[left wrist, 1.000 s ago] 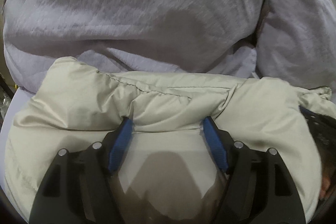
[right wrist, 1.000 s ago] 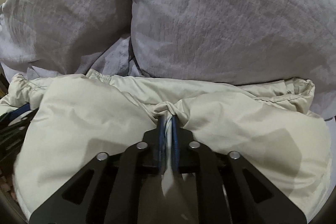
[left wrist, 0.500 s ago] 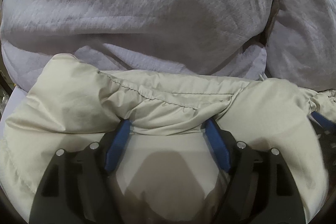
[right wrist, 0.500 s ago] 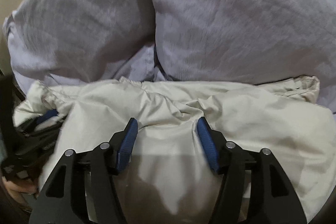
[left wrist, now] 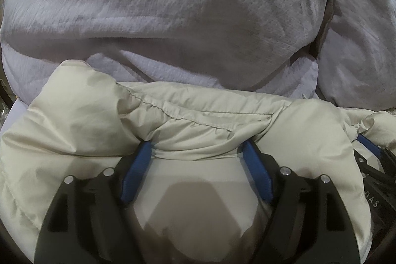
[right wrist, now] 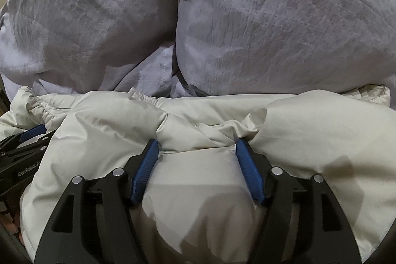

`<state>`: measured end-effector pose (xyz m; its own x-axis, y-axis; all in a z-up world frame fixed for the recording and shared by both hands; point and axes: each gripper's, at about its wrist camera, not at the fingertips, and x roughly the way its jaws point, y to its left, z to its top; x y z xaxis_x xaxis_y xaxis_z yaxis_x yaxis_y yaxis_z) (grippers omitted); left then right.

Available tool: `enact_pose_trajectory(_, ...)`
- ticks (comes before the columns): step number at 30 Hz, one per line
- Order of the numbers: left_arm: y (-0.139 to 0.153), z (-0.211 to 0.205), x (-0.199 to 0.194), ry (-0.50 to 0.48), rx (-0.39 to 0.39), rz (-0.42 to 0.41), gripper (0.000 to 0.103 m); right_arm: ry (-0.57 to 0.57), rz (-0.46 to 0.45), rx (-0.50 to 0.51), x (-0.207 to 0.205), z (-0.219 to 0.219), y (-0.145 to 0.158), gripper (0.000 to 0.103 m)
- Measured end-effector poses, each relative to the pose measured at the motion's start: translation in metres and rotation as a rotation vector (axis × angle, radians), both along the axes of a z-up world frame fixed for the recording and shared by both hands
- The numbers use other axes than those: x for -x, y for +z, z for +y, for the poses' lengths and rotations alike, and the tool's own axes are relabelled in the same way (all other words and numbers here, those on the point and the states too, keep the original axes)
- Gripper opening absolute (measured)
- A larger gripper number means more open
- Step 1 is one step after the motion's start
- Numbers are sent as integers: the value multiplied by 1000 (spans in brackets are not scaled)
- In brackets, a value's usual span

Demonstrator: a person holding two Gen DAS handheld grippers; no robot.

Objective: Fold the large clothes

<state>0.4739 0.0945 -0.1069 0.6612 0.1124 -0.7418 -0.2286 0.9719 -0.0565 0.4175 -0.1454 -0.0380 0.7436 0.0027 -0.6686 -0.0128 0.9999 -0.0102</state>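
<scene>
The cream puffy jacket point(left wrist: 188, 120) lies bunched on the bed just in front of two lilac pillows point(right wrist: 272, 16), its far edge against them. A ridge of the padded cloth bulges up between the fingers of each of my tongs. My left tongs point(left wrist: 198, 147) stand wide, the blue pads point(left wrist: 135, 172) sunk into the fabric on either side of a stitched seam, squeezing nothing. My right tongs point(right wrist: 196, 144) are opening now, with a puckered fold between the pads that they no longer pinch. Both sit side by side on the jacket, near enough that each one shows at the edge of the other's view.

I judge the fold is laid and I am letting go. The risk is the filling: it is springy, so the top layer may puff up and slide back open. The slick shell could also cling to a ribbed pad as I lift away, dragging the fold askew.
</scene>
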Motion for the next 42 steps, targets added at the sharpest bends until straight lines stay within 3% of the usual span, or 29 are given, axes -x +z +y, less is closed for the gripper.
enact_pose_trajectory(11,-13,0,1,6,0,-9,78,-1,16,-19,-11,4,-14,71)
enact_pose_trajectory(16,-11,0,1,4,1,-6,78,-1,25,-33,-10,-2,-7,71)
enact_pose_trajectory(21,-2,4,6,11,36,21,78,-20,29,-74,2,-8,12,71)
enact_pose_trajectory(24,13,7,13,17,112,-14,78,-21,-13,-108,10,-8,33,71)
enact_pose_trajectory(27,30,-1,16,-11,121,-60,80,-11,-32,-114,11,0,45,76)
enact_pose_trajectory(31,25,-12,7,-16,67,-49,82,-18,-1,-69,1,9,33,76)
enact_pose_trajectory(34,6,-8,-1,12,77,-6,82,-28,34,-52,-11,13,16,76)
enact_pose_trajectory(42,-17,-9,-16,41,7,2,85,-30,33,-23,-27,15,-4,79)
